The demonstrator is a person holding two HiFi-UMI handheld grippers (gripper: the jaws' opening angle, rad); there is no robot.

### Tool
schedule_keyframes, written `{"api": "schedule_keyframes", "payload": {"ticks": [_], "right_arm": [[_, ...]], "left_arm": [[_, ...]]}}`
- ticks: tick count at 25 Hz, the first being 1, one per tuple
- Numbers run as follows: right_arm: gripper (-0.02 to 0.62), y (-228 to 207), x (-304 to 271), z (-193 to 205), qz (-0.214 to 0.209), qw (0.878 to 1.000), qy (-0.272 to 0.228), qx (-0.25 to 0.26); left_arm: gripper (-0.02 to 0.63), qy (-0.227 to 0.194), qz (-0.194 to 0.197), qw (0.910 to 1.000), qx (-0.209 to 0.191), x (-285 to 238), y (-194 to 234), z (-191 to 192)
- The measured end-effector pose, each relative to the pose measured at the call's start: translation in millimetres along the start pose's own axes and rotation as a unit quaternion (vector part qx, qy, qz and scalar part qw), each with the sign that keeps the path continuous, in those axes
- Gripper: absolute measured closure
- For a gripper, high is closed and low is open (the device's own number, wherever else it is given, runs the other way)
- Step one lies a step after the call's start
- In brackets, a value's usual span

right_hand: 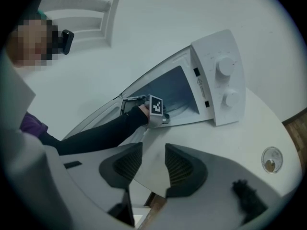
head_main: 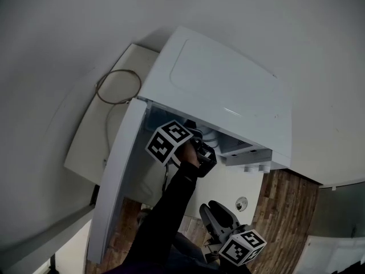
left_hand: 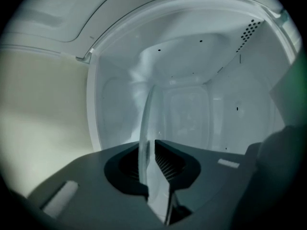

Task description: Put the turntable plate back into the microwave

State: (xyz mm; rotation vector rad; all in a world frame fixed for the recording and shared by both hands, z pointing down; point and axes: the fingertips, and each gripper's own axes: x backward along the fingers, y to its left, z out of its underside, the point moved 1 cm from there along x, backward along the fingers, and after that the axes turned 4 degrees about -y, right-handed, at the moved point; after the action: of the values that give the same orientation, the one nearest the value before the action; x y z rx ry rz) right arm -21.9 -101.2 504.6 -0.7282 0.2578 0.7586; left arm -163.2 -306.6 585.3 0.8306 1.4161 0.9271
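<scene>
Left claw (left_hand: 149,151) clamping turntable plate (left_hand: 146,114), inside microwave (left_hand: 201,61)

light: dim, bluish | edges: dark fisheye vignette | focus: soft foreground

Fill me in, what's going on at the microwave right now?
The left gripper is clamped on the glass turntable plate, holding it on edge inside the open microwave. The plate is not lying flat in there yet. The right gripper hangs back over the table, jaws apart and empty.
</scene>
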Motion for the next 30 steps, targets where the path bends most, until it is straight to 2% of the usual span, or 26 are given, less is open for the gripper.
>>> {"api": "schedule_keyframes", "payload": {"ticks": [6,10,15,19,21,25,30], "right_arm": [[0.442,2,-4,2,-0.003,1.000,0.004,0.001],[0.442,0,-2,1,-0.004,1.000,0.006,0.002],[0.442,-7,1,-4,0.005,1.000,0.001,-0.002],[0.442,-9,1,-2,0.003,1.000,0.004,-0.012],[0.442,-9,0,-1,0.000,1.000,0.007,-0.013],[0.442,-10,0,0,-0.007,1.000,0.008,-0.013],[0.442,-11,2,-2,-0.009,1.000,0.002,-0.018]], "left_arm": [[0.549,-0.010,-0.037,0.9979,-0.053,0,-4,-1],[0.498,-0.028,-0.078,0.9927,-0.088,-3,5,1],[0.488,-0.048,-0.066,0.9863,-0.143,-5,3,-1],[0.486,-0.027,-0.059,0.9855,-0.157,-7,3,-2],[0.466,-0.010,-0.071,0.9794,-0.189,-8,4,-2],[0.443,0.025,-0.087,0.9617,-0.259,-6,7,3],[0.391,0.010,-0.085,0.9359,-0.342,-4,3,1]]}}
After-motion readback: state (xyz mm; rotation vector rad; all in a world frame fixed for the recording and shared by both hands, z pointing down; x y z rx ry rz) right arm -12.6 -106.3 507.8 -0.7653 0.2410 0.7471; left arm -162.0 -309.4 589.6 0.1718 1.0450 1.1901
